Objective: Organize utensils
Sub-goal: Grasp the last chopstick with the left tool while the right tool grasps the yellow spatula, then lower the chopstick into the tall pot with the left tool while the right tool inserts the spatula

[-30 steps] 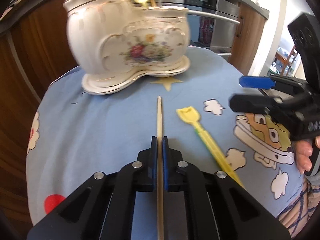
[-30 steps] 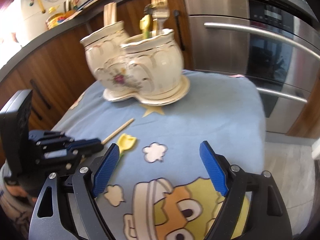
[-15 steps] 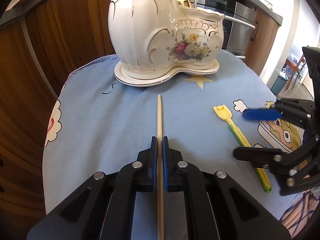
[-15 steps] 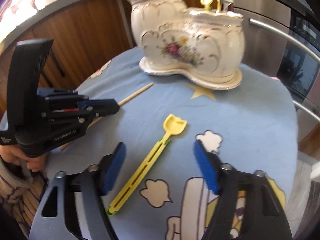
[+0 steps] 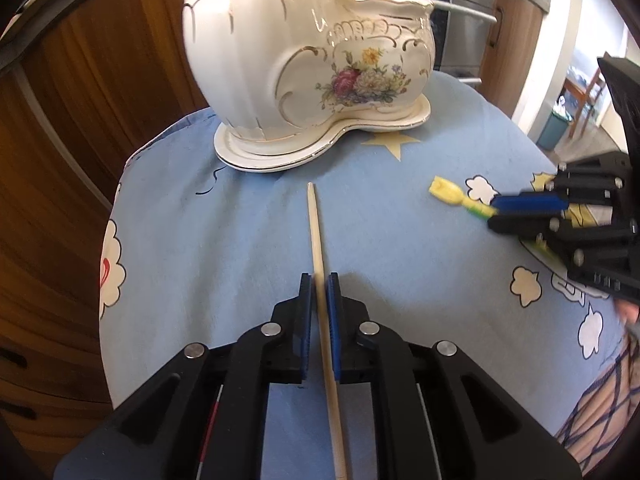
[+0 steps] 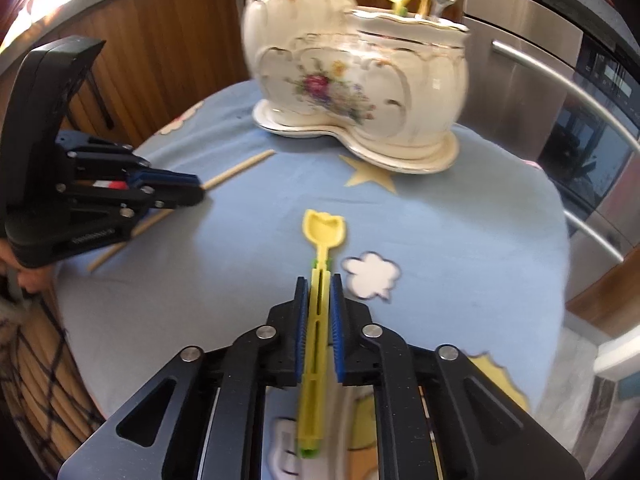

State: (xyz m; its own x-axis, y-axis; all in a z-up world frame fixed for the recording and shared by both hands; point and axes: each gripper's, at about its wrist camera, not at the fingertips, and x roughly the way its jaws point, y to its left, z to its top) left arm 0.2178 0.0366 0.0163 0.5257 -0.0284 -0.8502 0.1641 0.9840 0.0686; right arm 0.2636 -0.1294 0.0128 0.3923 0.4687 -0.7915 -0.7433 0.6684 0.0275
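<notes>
Two utensils lie on the blue cloth (image 5: 248,240), a gripper at each.

The wooden chopstick (image 5: 320,256) sits between the left gripper (image 5: 320,292) pads, a slight gap showing – the yellow spoon (image 6: 320,256) is pinched by the right gripper (image 6: 319,292); the ceramic holder (image 6: 360,72) stands far behind.

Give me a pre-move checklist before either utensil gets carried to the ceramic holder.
1. Left tool around the wooden chopstick: cannot tell; the pads flank it with a slight gap showing, so no firm grip is confirmed.
2. Right tool on the yellow spoon: ok; the pads sit against its handle.
3. Spoon aligned with the tool: ok; its bowl points straight ahead.
4. Ceramic holder upright on its base plate: ok.
5. Room in the holder: cannot tell; utensils already stick out of the lower compartment, and the inside is hidden.
6. The two tools apart from each other: ok.
</notes>
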